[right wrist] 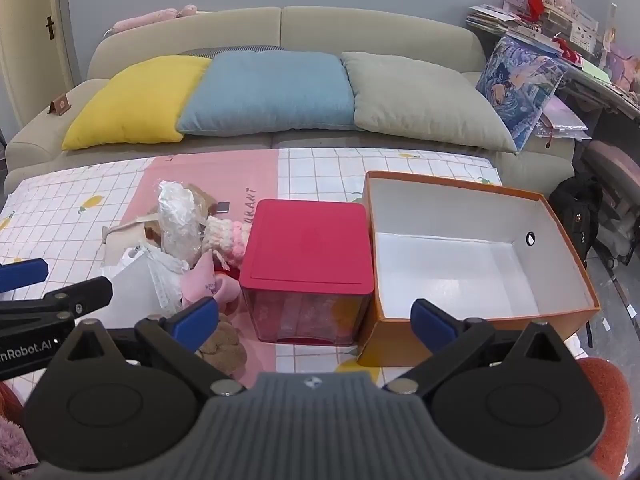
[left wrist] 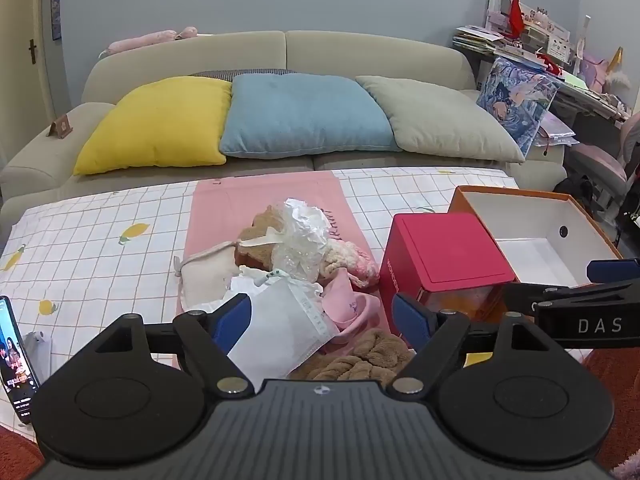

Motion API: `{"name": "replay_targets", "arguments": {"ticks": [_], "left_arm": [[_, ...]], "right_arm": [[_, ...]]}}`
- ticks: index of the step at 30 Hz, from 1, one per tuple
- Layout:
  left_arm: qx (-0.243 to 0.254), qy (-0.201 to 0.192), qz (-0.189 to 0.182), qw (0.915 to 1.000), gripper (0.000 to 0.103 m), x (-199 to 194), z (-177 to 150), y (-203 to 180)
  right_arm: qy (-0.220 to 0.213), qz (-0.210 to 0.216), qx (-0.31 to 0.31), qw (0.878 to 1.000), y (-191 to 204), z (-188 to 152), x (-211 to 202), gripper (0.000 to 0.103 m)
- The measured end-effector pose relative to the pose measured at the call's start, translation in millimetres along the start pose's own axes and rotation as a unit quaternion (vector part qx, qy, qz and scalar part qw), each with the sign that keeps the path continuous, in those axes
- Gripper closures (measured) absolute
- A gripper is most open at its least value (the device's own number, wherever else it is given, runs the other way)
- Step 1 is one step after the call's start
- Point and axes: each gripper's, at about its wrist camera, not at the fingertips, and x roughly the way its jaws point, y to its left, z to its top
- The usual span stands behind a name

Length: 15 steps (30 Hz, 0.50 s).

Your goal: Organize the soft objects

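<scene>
1. Left wrist view: the left gripper (left wrist: pixel 322 322) hangs with its jaws wide apart and nothing clamped, over the near edge of the pile of soft objects (left wrist: pixel 292 276) on the counter (left wrist: pixel 92 248). The pile lies just left of the red-lidded box (left wrist: pixel 442 256).
2. Right wrist view: the right gripper (right wrist: pixel 316 322) is spread wide and empty, in front of the red-lidded box (right wrist: pixel 308 246). The orange box (right wrist: pixel 472 256) touches the red one's right side, and the pile (right wrist: pixel 184 248) lies to its left.

On the table (right wrist: pixel 400 164) a heap of soft things (left wrist: pixel 296 280) lies on a mat (left wrist: pixel 224 216) at nine o'clock of the lidded box (right wrist: pixel 308 256). At the lidded box's three o'clock, touching it, stands the open carton (right wrist: pixel 480 260). At twelve o'clock, behind the table, three cushions (right wrist: pixel 272 92) lean side by side on the sofa (right wrist: pixel 280 24). A phone (left wrist: pixel 16 360) stands at the heap's eight o'clock.
</scene>
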Motion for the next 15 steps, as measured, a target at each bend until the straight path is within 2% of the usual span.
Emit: {"name": "replay_targets", "arguments": {"ticks": [4, 8, 15], "left_arm": [[0.003, 0.002, -0.002, 1.0, 0.013, 3.1, 2.1, -1.3], [0.002, 0.011, -0.004, 0.9999, 0.013, 2.8, 2.6, 6.1], [-0.001, 0.005, -0.001, 1.0, 0.013, -0.2, -2.9, 1.1]], "right_arm": [[-0.001, -0.003, -0.003, 1.0, 0.6, -1.4, 0.6, 0.003], [0.001, 0.0, -0.007, 1.0, 0.8, -1.0, -3.1, 0.003], [0.001, -0.002, -0.01, 1.0, 3.2, -1.0, -2.3, 0.003]]}}
